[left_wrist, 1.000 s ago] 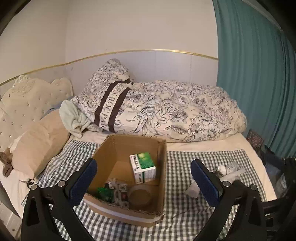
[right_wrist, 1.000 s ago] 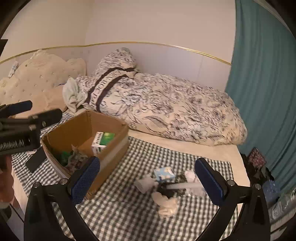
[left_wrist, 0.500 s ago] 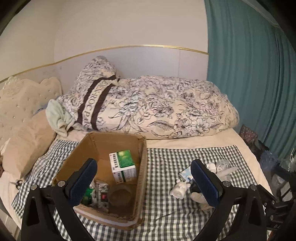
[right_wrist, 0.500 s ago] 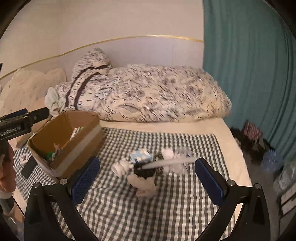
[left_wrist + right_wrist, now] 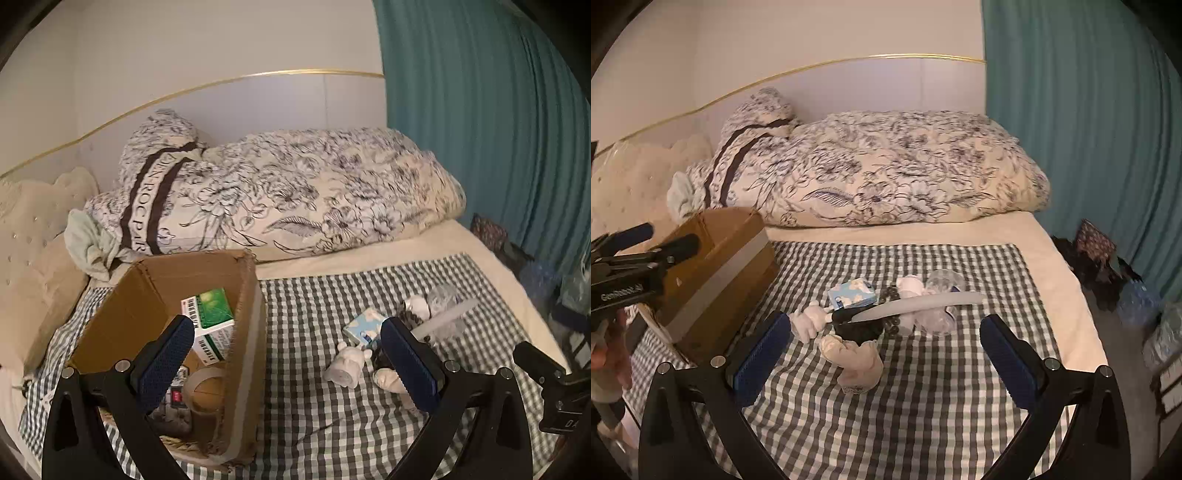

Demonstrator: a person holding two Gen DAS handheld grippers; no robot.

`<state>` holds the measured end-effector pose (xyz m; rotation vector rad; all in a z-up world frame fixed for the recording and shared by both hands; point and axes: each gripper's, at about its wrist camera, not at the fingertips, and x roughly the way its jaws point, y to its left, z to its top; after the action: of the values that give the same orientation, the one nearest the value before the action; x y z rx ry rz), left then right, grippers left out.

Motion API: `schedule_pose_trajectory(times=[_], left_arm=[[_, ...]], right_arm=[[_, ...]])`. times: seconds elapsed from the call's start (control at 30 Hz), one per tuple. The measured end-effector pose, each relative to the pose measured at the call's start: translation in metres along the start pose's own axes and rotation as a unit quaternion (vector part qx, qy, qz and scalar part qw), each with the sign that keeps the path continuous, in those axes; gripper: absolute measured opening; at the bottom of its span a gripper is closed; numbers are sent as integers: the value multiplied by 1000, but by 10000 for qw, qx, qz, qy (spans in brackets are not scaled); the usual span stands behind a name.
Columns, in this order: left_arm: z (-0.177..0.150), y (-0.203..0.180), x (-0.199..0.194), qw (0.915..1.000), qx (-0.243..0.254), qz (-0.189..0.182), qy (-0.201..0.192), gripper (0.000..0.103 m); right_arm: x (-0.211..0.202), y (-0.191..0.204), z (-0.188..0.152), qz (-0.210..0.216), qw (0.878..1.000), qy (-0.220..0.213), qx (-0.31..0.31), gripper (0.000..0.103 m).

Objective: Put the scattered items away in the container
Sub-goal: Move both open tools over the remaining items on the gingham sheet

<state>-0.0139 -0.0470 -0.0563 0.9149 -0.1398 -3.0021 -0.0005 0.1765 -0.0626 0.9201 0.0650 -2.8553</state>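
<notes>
Floral duvet [image 5: 314,195], teal curtain [image 5: 480,129], perhaps shoes [image 5: 1097,258].

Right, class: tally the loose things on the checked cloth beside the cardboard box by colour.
Blue: 1, tissue pack
White: 3, roll, long strip, round lump
Black: 1, beaded bundle
Cream: 1, sock
Clear: 1, crumpled plastic
Total: 7, though the pile overlaps, so some counts are uncertain.

Both wrist views face bed headward; share cardboard box [image 5: 207,280], checked cloth [image 5: 923,398].
</notes>
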Motion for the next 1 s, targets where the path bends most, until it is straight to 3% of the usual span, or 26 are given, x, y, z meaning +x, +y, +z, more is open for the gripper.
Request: schedule_pose_trajectory(times=[0.2, 0.37, 0.53, 0.67, 1.0], left_arm=[[-12, -22, 32, 9981, 301, -317, 428, 103], [-21, -30, 61, 9924, 274, -449, 1110, 103], [-29, -45, 72, 9916, 552, -452, 1083, 103], [-34, -55, 89, 9893, 603, -575, 1198, 103], [-38, -60, 127, 9856, 647, -644, 1425, 103]], right_arm=[[24, 2, -10, -11, 9994, 282, -202, 103], [39, 1, -20, 5, 9990, 436, -119, 103], [58, 0, -27, -36, 9964, 845, -87, 103], [69, -3, -30, 364, 9933, 1060, 271, 103], [112, 5, -50, 355, 9883, 1483, 17, 103]])
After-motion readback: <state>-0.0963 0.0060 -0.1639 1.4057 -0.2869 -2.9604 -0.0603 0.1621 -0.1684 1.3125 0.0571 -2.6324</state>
